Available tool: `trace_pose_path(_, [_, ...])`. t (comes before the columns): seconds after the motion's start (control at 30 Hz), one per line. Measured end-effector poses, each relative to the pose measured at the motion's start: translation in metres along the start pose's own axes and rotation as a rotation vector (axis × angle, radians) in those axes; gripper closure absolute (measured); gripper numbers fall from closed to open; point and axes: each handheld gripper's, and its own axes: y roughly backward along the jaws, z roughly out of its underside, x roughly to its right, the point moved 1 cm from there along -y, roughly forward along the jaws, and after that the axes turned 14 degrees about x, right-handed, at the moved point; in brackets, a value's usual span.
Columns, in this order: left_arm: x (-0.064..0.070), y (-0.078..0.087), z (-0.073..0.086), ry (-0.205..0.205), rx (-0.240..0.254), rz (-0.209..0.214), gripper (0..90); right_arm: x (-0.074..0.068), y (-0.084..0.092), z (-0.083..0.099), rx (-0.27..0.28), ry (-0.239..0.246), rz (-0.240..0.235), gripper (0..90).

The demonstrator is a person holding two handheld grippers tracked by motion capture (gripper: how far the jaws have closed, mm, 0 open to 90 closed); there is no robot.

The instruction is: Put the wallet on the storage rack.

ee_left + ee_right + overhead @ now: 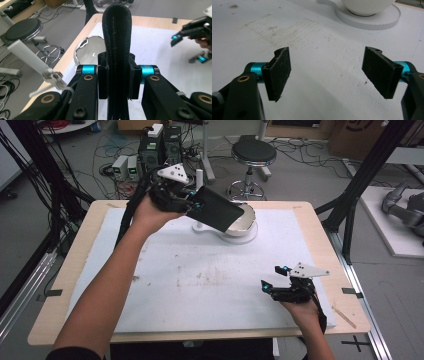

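Note:
My left gripper [192,202] is raised over the far middle of the table, shut on a flat black pouch-like pad [220,210]. The pad tilts down over a shiny metal bowl [244,222] that sits on a round white base [250,238]. In the left gripper view the pad [117,37] stands edge-on between the pads, with the bowl [90,48] behind it. My right gripper [274,277] hovers low over the white mat near the front right, open, with nothing between its jaws [332,72]. The left gripper view also catches the right gripper [187,47].
A white mat [200,285] with grey smudges covers most of the wooden table. A white post [199,177] rises beside the base. A round stool [253,152], cables and boxes stand on the floor beyond the far edge.

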Motion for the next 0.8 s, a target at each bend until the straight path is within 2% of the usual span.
trace_pose_path(0.2, [-0.016,-0.027,-0.007,0.007,-0.023,-0.027,75.7,0.001,-0.004,0.002,-0.018,-0.003,-0.01,20.5])
trace_pose_path(0.33, [-0.024,-0.047,0.0,0.027,-0.039,-0.023,75.7,0.001,-0.006,0.002,-0.028,-0.005,-0.017,20.5])
trace_pose_path(0.4, [-0.027,-0.056,0.003,0.023,-0.063,-0.027,75.7,0.001,-0.006,0.002,-0.028,-0.006,-0.022,20.5])
trace_pose_path(0.6, [-0.03,-0.084,0.012,0.033,-0.133,-0.049,75.7,0.0,-0.008,0.002,-0.028,-0.01,-0.027,20.5])
trace_pose_path(0.8, [-0.026,-0.108,0.018,0.042,-0.17,-0.055,75.6,-0.002,-0.011,0.002,-0.034,0.0,-0.045,20.5])
